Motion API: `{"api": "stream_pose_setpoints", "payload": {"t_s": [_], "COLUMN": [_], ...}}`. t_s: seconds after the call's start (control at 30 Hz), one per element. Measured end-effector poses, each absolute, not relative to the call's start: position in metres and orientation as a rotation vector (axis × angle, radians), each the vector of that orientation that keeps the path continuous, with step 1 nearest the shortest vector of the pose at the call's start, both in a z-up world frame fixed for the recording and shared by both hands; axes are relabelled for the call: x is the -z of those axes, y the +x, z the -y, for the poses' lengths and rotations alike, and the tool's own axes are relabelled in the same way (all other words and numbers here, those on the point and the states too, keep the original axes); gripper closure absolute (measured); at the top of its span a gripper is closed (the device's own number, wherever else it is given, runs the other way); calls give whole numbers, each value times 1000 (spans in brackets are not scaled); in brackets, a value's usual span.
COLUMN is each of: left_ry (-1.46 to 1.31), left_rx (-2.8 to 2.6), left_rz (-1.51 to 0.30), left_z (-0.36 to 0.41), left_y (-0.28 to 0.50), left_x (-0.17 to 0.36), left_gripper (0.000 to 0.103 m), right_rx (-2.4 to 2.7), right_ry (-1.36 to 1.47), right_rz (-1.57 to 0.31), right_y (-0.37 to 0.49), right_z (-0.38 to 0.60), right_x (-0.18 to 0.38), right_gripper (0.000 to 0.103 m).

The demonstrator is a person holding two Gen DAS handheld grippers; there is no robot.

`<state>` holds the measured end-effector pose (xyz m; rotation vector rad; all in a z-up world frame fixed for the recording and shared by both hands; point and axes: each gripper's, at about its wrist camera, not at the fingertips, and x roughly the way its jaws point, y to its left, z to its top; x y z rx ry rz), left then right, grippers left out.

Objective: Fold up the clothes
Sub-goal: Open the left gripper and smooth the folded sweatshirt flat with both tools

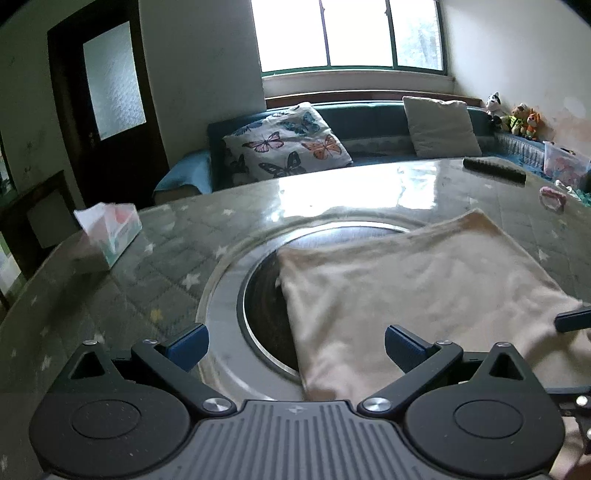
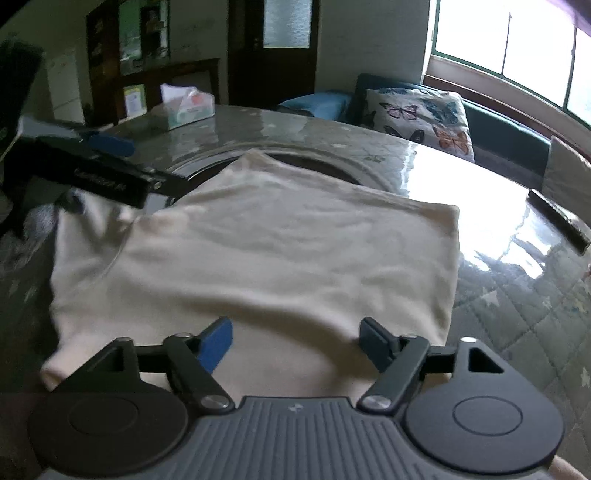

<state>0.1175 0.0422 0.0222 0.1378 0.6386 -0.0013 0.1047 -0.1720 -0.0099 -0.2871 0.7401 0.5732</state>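
Garment: cream cloth lies folded flat on the table, partly covering the round metal-rimmed recess at the table's middle; a looser flap sticks out at its left side in the right wrist view.
Right gripper: just over the cloth's near edge, jaws spread wide, nothing between the blue pads.
Left gripper: jaws spread wide and empty, poised over the cloth's left edge where it crosses the recess; in the right wrist view it shows to the left of the cloth.
Cloth's far corners: one lies over the recess, the other on the glossy tabletop.
Tissue box: on the table, well apart from the cloth, to its left.
Dark remote-like bar: beyond the cloth, near the table's far edge.
Pink item: right of the cloth's far corner; blurred, cannot tell what it is.
Butterfly pillow: on the teal sofa behind the table.
Plain pillow: farther right on the sofa.
Plush toys: on the ledge by the wall.
Window: bright, behind the sofa.
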Motion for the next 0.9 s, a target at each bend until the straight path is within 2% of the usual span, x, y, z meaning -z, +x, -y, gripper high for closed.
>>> {"api": "stream_pose_setpoints", "payload": {"t_s": [0.13,0.53,0.8,0.9], "left_ry": [128,182,176,186], "left_rx": [-10,-22,20,52], "left_rz": [-661,-668,-625,-625], "left_z": [-43,-37,-20,-8], "left_y": [105,73,69,70], "left_x": [-13,8,-6,-4], "left_gripper": [0,0,0,0], "right_rx": [-596,-625,-582,-566], "right_ry": [-337,-372,-282,-249], "right_rz": [-709,-654,-647,-644], "right_y": [80,38,58,66], "right_z": [171,176,203,213], "right_x": [9,8,-3,-7], "right_gripper": [20,19,19,22]}}
